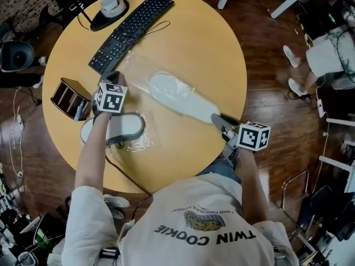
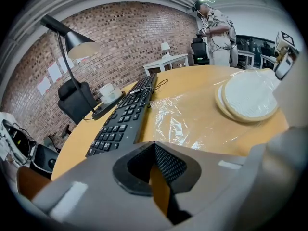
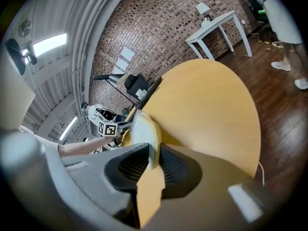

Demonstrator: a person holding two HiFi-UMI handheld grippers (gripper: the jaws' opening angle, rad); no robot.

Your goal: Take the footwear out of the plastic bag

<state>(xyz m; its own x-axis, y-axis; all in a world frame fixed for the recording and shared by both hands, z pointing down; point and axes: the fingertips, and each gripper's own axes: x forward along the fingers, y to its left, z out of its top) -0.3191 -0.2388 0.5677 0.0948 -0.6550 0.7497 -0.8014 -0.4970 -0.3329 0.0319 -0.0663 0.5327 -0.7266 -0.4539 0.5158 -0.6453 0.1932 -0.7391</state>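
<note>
A white slipper (image 1: 177, 96) lies sole-up in the middle of the round yellow table (image 1: 216, 43), partly inside a clear plastic bag (image 1: 136, 65). My right gripper (image 1: 216, 118) is at the slipper's near end. In the right gripper view the slipper's edge (image 3: 142, 129) sits pinched between the pads of that gripper (image 3: 153, 153). A second white slipper with grey trim (image 1: 125, 127) rests on plastic under my left forearm. My left gripper (image 1: 113, 76) points at the keyboard beside the bag's left corner. Its jaws (image 2: 155, 148) meet with nothing visible between them.
A black keyboard (image 1: 130, 32) lies at the back left, with a black lamp base (image 1: 111, 7) behind it. A brown box (image 1: 66, 96) stands at the table's left edge. A cable runs off the near edge. A person (image 1: 327, 54) stands on the floor at right.
</note>
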